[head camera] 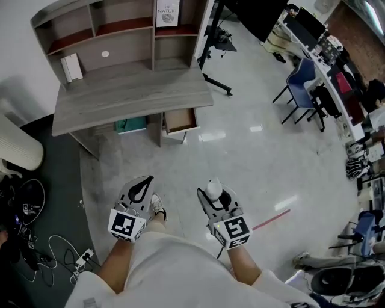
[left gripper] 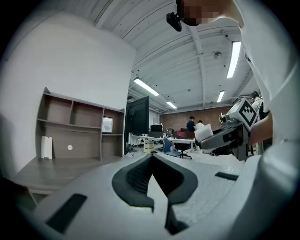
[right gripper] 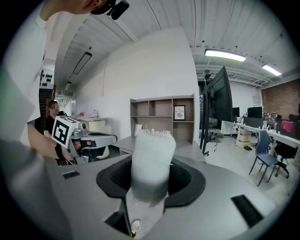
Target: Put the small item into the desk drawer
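Right gripper view: right gripper (right gripper: 151, 183), jaws held apart and pinching a white roll (right gripper: 152, 152). The roll stands upright between the pads, its frayed end up.

Left gripper view: left gripper (left gripper: 151, 161), jaws pressed together at the tips, nothing between them. The right gripper with its marker cube shows to the right in this view, carrying the roll.

Head view: both grippers are held side by side in front of the person, above a pale glossy floor (head camera: 252, 156). A shoe (head camera: 158, 207) shows just right of the left gripper.

- Desk (head camera: 129, 96): grey wood, far from the grippers, well apart from them.
- Desk drawer (head camera: 180, 120): pulled open, under the right end of the desk top.
- Shelf unit (head camera: 120, 36): stands on the far part of the desk; white books (head camera: 72, 67) upright at its left, a framed print (head camera: 167, 12) in an upper right compartment.
- Teal box (head camera: 130, 125): under the desk, left of the drawer.
- Blue chair (head camera: 302, 77): far right, beside a long cluttered table (head camera: 337, 90).
- Power strip with cables (head camera: 82, 258): near left, on the floor.
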Available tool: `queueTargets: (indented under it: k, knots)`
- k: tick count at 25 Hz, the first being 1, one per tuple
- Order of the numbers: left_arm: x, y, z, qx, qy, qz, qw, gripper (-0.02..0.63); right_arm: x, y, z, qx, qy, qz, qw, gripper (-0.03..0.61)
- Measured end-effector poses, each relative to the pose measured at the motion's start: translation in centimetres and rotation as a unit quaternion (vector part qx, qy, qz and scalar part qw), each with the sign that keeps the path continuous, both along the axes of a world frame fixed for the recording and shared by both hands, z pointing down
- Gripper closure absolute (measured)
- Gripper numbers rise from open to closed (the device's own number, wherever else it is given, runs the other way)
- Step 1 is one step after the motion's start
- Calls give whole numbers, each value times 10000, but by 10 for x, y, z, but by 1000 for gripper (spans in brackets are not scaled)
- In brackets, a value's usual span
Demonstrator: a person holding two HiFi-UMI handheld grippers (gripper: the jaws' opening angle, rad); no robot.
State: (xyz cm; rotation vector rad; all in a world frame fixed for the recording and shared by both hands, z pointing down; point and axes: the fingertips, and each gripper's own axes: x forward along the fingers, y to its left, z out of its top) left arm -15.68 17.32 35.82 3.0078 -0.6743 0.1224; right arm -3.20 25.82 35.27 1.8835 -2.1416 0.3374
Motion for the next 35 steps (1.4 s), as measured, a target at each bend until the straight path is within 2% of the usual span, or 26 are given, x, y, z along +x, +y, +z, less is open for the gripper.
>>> queueTargets:
  k: [5, 9, 13, 17, 21, 27, 30, 35]
  knots:
    - [44, -100, -19, 33, 213, 187, 9996, 607, 33, -98, -15, -10, 82, 8, 10000, 412]
    - [70, -158, -6, -188, 45, 360, 9992, 607, 61, -130, -13, -157, -93, 378, 9991, 411]
    - [108, -172, 3, -411, -65, 613, 9972, 607, 100, -140, -5, -333, -186, 628, 9973, 411]
    - [147, -172, 5, -489, -196, 776, 9956, 607, 156, -161, -9, -249, -211, 760, 9966, 411]
    - [166, -192, -4, -363, -299, 379, 9982, 607, 195, -196, -19, 40, -186, 370, 9991, 411]
    - [173, -221, -31, -4, -337, -326, 9989, 607, 250, -250, -29, 272, -59, -131, 9995, 410]
    - [173, -229, -30, -18, -303, -722, 9969, 608, 257, -263, -27, 256, -112, -303, 9991, 410]
    - [179, -228, -28, -33, -366, -985, 9945, 609, 248, -271, -3, -8, -507, -610, 9968, 410]
